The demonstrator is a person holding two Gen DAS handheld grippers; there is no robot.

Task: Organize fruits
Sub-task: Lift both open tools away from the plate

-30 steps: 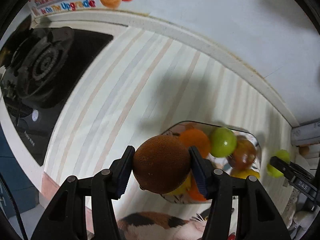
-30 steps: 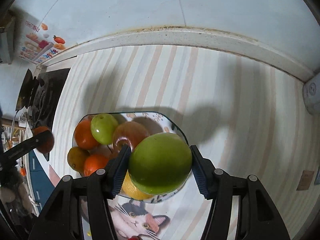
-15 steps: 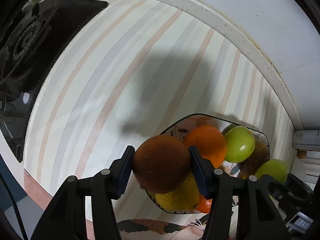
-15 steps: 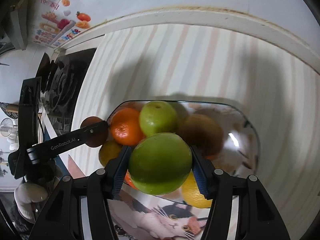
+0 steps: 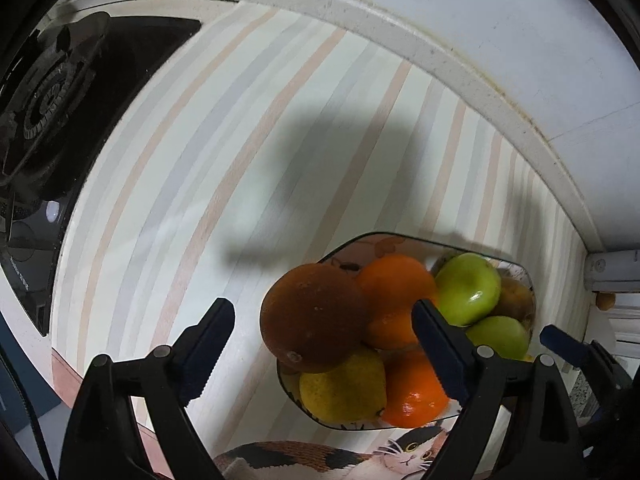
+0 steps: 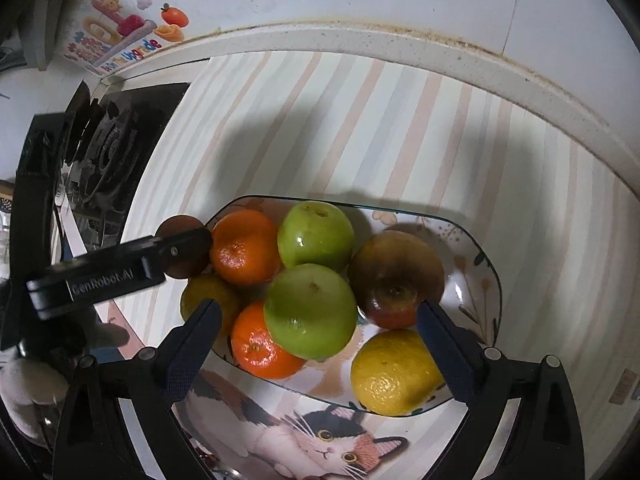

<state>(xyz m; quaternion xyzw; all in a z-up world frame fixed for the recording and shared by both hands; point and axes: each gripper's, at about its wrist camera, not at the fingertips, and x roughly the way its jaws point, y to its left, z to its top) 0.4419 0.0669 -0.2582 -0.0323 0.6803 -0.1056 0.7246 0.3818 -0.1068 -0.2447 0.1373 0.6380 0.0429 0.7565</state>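
Both hand-held grippers have let go since the earlier frames: the left hand-held gripper (image 5: pixel 323 347) now stands wide, and the brown fruit (image 5: pixel 314 317) it clamped sits between its fingers, touching neither, at the left edge of the plate (image 6: pixel 486 276) against an orange (image 5: pixel 394 306). Likewise the right hand-held gripper (image 6: pixel 319 345) is spread wide, and its green apple (image 6: pixel 310 311) rests on the heap, leaning on a second green apple (image 6: pixel 315 235) and a lower orange (image 6: pixel 262 346). Around them lie a reddish apple (image 6: pixel 396 278), a lemon (image 6: pixel 394 372) at the near rim, and a yellow-green fruit (image 6: pixel 204 298). Under the plate, the striped bench (image 5: pixel 240 168) carries a cat-print mat (image 6: pixel 316 436); a black stove (image 5: pixel 60 92) lies at the left.
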